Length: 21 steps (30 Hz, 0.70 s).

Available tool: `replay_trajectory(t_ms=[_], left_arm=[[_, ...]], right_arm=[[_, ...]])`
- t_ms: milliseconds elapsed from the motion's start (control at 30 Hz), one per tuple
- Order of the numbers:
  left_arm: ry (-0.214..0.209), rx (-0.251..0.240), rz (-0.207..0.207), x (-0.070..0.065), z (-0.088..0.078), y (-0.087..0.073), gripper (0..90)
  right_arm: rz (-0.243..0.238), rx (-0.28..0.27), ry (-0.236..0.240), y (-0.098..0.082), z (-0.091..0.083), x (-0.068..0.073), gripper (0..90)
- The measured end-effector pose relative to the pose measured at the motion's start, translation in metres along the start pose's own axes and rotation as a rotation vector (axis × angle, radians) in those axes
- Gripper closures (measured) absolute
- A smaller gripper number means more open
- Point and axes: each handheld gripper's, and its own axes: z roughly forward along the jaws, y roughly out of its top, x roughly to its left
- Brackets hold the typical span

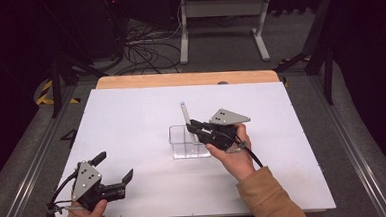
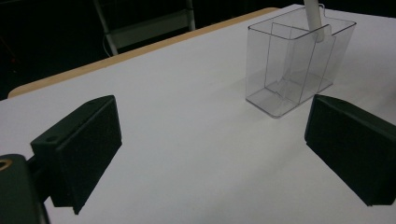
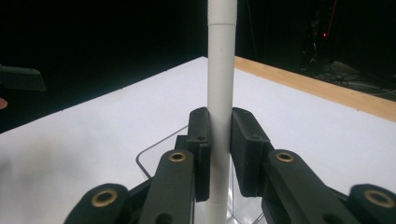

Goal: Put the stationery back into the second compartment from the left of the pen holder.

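White table [image 1: 131, 121], dark room; I am clamping the white pen [image 3: 220, 84] upright in the right gripper [image 1: 197, 126] over the clear box [image 1: 180, 146], ready to drop in; left gripper [image 1: 115, 168] is idling wide, well aside.

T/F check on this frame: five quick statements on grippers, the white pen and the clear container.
1. The right gripper is clamped on the white pen. True.
2. The left gripper holds the pen. False: its jaws stand open and empty.
3. The pen lies flat on the table. False: it stands nearly upright over the clear container.
4. The container has an inner divider. True.
5. The container is tipped over. False: it stands upright.
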Motion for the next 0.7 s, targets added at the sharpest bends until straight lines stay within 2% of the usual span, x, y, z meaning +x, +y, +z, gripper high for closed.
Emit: replay_trajectory(t_ms=[267,600,700], left_arm=[[-0.001,-0.003,-0.002,0.0002,0.0003,0.0000,4.6],[-0.001,-0.001,0.002,0.0009,0.0003,-0.0001,4.6],[-0.002,-0.001,-0.001,0.0010,0.0002,-0.0002,4.6]], right_arm=[[0.011,0.051,-0.002,-0.0046,0.0031,-0.0001,79.2],[0.037,0.082,-0.002,-0.0084,0.0017,-0.0016,78.8],[0.040,0.083,0.016,-0.0082,0.0020,-0.0021,72.8]])
